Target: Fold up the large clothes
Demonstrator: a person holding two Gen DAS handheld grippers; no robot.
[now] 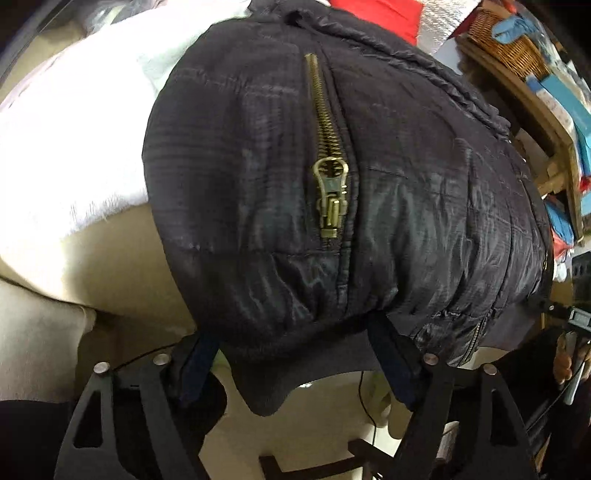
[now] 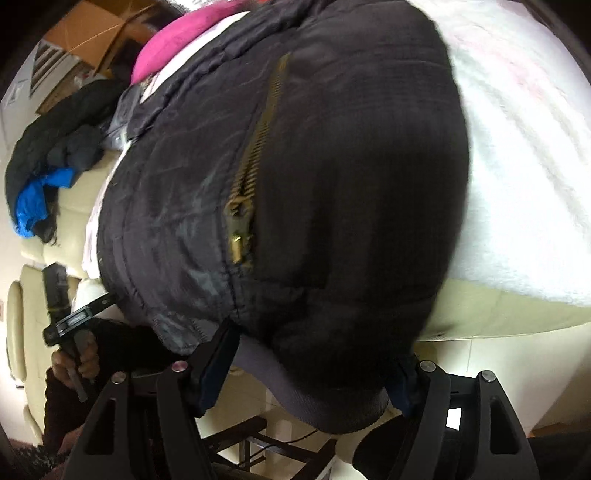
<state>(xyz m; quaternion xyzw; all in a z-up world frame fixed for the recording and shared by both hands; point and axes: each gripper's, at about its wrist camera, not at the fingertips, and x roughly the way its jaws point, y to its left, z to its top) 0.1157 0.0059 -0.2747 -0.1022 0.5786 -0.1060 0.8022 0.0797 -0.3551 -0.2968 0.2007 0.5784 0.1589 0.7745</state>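
A black puffy jacket (image 1: 258, 166) (image 2: 332, 184) with a brass zipper (image 1: 330, 192) (image 2: 243, 221) lies bunched on a white blanket, its grey ribbed hem (image 1: 273, 376) (image 2: 314, 398) hanging over the sofa's edge. My left gripper (image 1: 295, 354) straddles one end of the bulk, both fingertips buried in the fabric. My right gripper (image 2: 312, 369) grips the other end the same way, wide around the padding. Each gripper shows at the edge of the other's view, the left one (image 2: 74, 317) held by a hand.
The fleecy white blanket (image 1: 55, 147) (image 2: 517, 184) covers a cream sofa (image 1: 110, 258). A wooden shelf with a wicker basket (image 1: 506, 40) stands to one side. A pink cushion (image 2: 177, 40), a pile of dark and blue clothes (image 2: 48, 166) and a cardboard box (image 2: 92, 29) lie beyond.
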